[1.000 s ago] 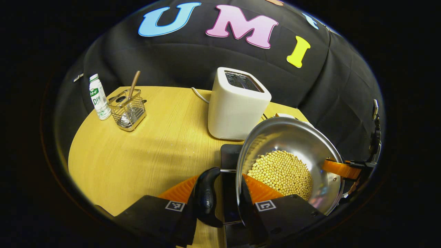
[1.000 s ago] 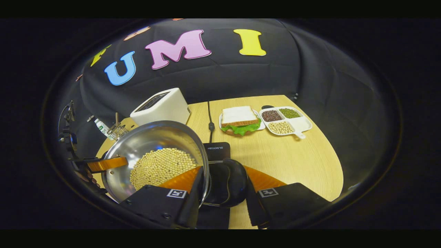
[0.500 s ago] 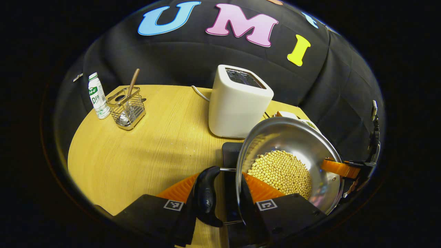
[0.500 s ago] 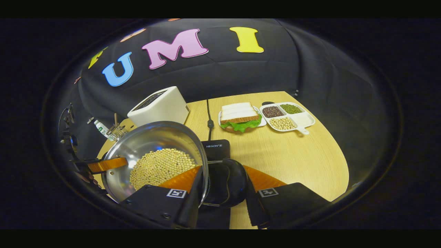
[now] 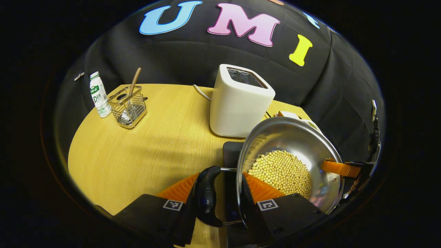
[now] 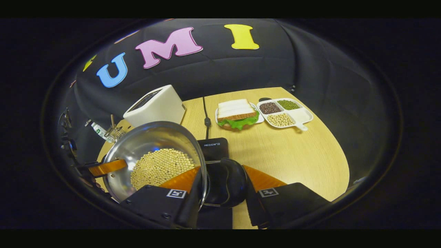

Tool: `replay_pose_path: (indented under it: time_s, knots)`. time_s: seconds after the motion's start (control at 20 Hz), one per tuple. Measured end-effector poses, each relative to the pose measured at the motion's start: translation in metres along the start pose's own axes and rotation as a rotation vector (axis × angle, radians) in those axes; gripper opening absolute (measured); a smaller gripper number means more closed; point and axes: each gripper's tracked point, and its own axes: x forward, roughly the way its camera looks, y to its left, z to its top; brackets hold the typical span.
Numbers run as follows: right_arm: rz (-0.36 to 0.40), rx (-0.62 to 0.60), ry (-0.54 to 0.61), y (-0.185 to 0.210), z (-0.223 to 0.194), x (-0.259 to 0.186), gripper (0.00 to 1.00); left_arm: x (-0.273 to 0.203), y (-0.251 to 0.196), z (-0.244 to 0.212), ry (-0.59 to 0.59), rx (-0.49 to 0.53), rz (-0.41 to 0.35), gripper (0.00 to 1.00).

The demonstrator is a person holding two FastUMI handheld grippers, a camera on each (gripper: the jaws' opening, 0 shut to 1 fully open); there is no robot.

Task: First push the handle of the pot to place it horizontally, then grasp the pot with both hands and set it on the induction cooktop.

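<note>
left hand-held gripper closed over the rim and black side handle of the round stainless steel pot holding pale yellow beans: one orange finger inside the bowl, the other outside the handle. right hand-held gripper clamped the same way on the opposite black handle. pot sits between the two grippers, in front of the white box toaster and over the flat black induction cooktop, whose back edge pokes out behind the pot toward the toaster; contact with the cooktop can't be judged. over the last second the toaster, and the sandwich plate to the right of the toaster, have drifted up and away in both views, so the pot is being carried, grip unchanged. reading: handle push done, two-handed carry near its end; what's left is lowering level onto the cooktop, then release. beans loose, so tilt is the risk.
</note>
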Motion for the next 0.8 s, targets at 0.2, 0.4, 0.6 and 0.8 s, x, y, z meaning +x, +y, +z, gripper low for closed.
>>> replay_pose_path:
  time_s: [0.2,0.4,0.6,0.8]
  knots:
    - [0.003,0.008,0.011,-0.001,-0.001,0.002,0.61,-0.003,0.001,0.001,0.007,-0.015,0.004,0.64]
    - [0.027,0.037,0.041,0.007,-0.001,-0.003,0.71,-0.011,-0.004,0.014,-0.031,-0.056,0.025,0.78]
    - [0.033,0.036,-0.002,0.014,0.014,-0.016,1.0,-0.026,0.0,0.019,-0.057,-0.041,0.058,0.96]
    - [0.009,-0.002,-0.09,0.015,0.03,-0.041,0.99,-0.061,0.014,0.042,-0.155,-0.005,0.146,0.95]
